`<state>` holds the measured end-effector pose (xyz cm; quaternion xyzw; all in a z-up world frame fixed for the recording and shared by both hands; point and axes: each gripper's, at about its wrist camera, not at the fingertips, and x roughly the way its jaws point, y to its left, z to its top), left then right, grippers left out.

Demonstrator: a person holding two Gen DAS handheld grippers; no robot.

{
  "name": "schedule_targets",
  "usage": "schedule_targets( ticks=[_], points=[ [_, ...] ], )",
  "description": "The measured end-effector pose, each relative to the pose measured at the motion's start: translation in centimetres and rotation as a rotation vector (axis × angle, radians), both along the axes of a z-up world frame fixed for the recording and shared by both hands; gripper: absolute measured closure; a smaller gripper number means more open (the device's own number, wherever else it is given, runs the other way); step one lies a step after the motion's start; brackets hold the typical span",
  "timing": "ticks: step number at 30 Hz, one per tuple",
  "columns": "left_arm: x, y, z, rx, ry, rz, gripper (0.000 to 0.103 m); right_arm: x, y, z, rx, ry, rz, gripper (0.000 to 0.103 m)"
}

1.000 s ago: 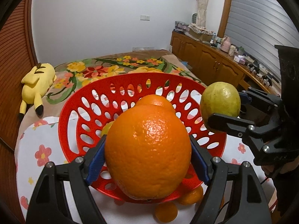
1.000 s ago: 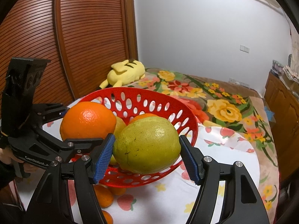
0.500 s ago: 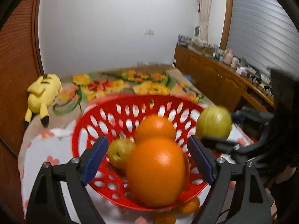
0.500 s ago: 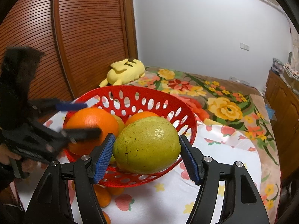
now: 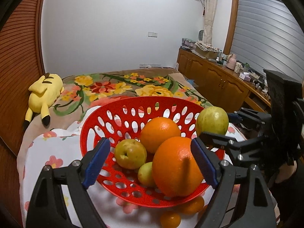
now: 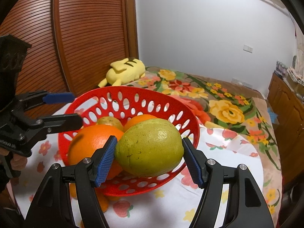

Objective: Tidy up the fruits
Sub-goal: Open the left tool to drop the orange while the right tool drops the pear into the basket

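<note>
The large orange (image 5: 175,166) now lies inside the red basket (image 5: 106,122), released: the left gripper (image 5: 150,163) has just opened its fingers and drawn back. Over the basket's rim, the right gripper (image 6: 149,156) clamps the green citrus (image 6: 149,148), next to drop.

Premises: a domestic bedroom. Evidence — a bed under a brown flower-patterned blanket (image 5: 117,87) with a yellow plush toy (image 5: 45,93) lying on it, a ribbed brown wooden wardrobe door (image 6: 91,34) alongside, and a long wooden sideboard (image 5: 214,77) cluttered with household items — beneath a shuttered window (image 5: 266,36) with a pale curtain (image 5: 209,9).
</note>
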<state>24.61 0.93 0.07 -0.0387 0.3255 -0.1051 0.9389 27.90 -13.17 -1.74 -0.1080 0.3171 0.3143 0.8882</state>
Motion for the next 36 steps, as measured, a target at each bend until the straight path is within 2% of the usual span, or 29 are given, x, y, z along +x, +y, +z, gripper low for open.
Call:
schedule_targets(
  ticks=[11, 36],
  points=[
    [-0.8, 1.1, -0.3, 0.002, -0.013, 0.012, 0.016, 1.8, 0.6, -0.4, -0.012, 0.028, -0.025, 0.032],
    [-3.1, 0.7, -0.4, 0.04, -0.027, 0.022, 0.016, 3.1, 1.5, -0.5, -0.047, 0.016, -0.059, 0.032]
  ],
)
